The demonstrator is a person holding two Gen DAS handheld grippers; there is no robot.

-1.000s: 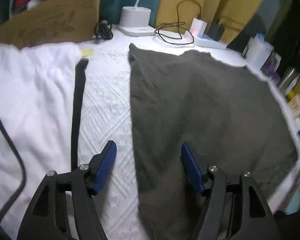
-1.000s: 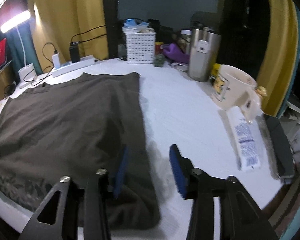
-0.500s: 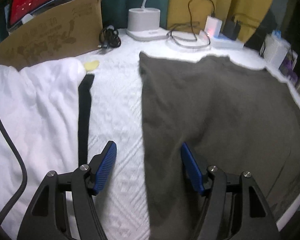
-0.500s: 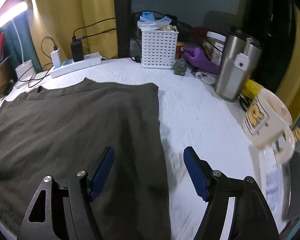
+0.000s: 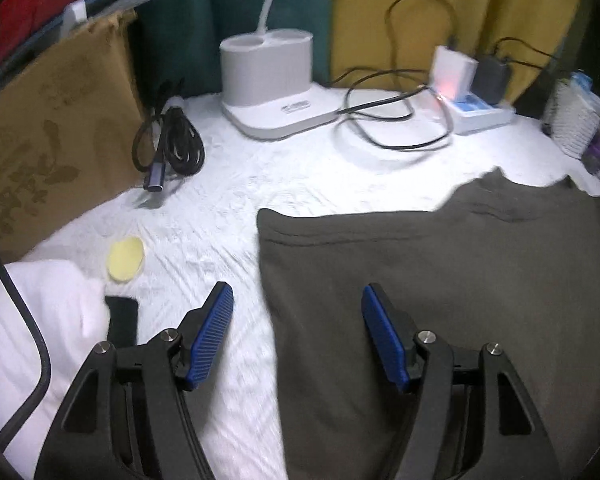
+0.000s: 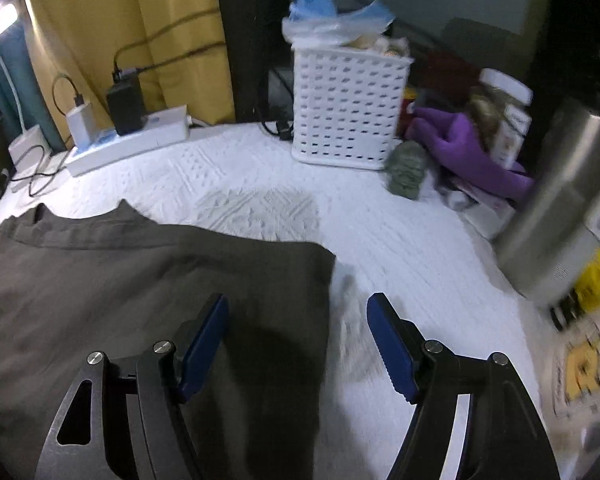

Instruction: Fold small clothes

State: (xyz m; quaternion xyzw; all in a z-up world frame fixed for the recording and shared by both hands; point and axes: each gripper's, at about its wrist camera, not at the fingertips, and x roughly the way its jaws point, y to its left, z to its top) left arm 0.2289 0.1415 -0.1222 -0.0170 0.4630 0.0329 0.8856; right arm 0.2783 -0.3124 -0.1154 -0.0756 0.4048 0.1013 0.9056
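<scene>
A: Two grippers up, both yours. Left gripper has its jaws spread wide, gripping nothing; they straddle the left edge of the grey garment, low centre of frame.

B: Right one?

A: Right gripper likewise wide apart and empty. Its jaws straddle the garment's right edge, lower centre.

B: Garment position?

A: Spread flat on the white cover, collar toward the top of frame. You've got a white basket upper centre in the right view and a lamp base upper centre in the left view, both well apart from it.
</scene>
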